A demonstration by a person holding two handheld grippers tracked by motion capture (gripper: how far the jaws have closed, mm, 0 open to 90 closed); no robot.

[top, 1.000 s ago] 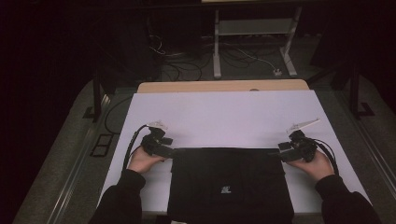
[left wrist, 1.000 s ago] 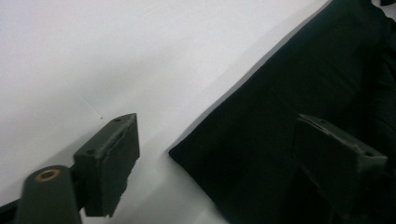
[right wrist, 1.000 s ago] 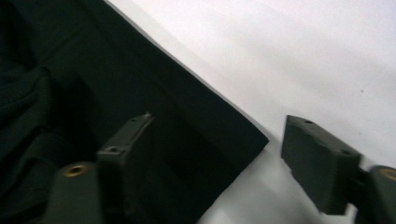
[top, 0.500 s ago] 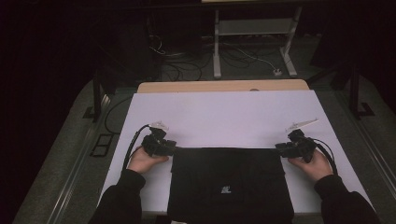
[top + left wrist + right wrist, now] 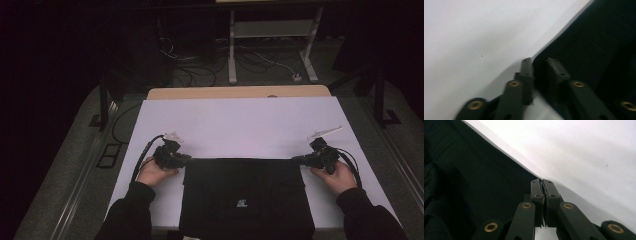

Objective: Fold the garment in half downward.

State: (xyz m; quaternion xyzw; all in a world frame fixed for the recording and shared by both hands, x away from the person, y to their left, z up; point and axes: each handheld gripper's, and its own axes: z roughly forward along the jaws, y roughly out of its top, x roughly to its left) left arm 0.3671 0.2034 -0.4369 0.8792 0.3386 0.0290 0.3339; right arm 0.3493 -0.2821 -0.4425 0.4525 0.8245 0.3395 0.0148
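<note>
A black garment (image 5: 245, 200) with a small white logo lies flat on the white table (image 5: 240, 125), at its near edge. My left gripper (image 5: 187, 159) is at the garment's far left corner. In the left gripper view the jaws (image 5: 539, 62) have just been closing, and the dark cloth (image 5: 599, 37) fills the narrow gap between them. My right gripper (image 5: 296, 160) is at the far right corner. Its jaws (image 5: 541, 181) have just been closing too and now stand together on the corner of the cloth (image 5: 474, 170).
A wooden strip (image 5: 240, 92) borders the table's far edge. Beyond it stand a metal frame (image 5: 270, 40) and loose cables on the dark floor. A floor socket plate (image 5: 107, 155) lies left of the table. The far half of the white surface is bare.
Both hands and the garment keep their places. The high view is too small to show the jaws moving.
</note>
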